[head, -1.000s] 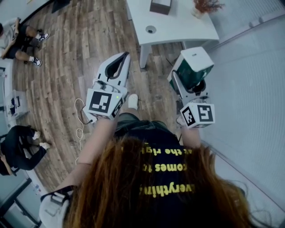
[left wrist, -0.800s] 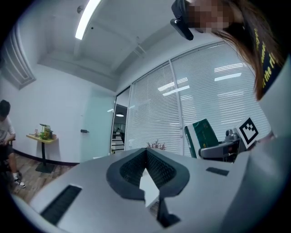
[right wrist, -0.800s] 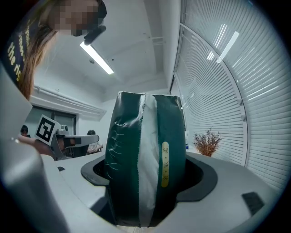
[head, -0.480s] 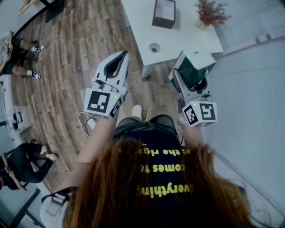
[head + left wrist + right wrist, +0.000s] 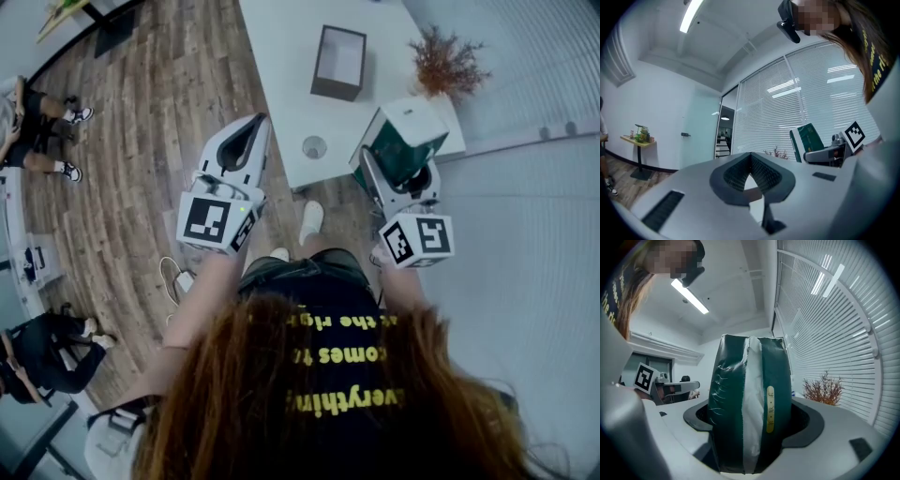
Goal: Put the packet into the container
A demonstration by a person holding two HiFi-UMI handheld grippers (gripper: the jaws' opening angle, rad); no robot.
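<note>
My right gripper (image 5: 401, 167) is shut on a dark green and white packet (image 5: 405, 139), held upright over the near right corner of a white table (image 5: 281, 56). In the right gripper view the packet (image 5: 750, 408) stands between the jaws and fills the middle. The container (image 5: 337, 62), a dark open box with a pale inside, sits on the table ahead of both grippers. On the left, my left gripper (image 5: 259, 124) is shut with nothing in it, at the table's near left edge. Its pads (image 5: 761, 171) meet at the tip in the left gripper view.
A small round grey object (image 5: 314, 147) lies on the table between the grippers. A dried reddish plant (image 5: 445, 61) stands at the table's right end by the window blinds. People sit at the left on the wooden floor (image 5: 141, 141). A cable (image 5: 173, 277) lies near my feet.
The table and the container have come nearer and lower in the head view as I step forward. Both grippers keep their pose; the packet stays held.
</note>
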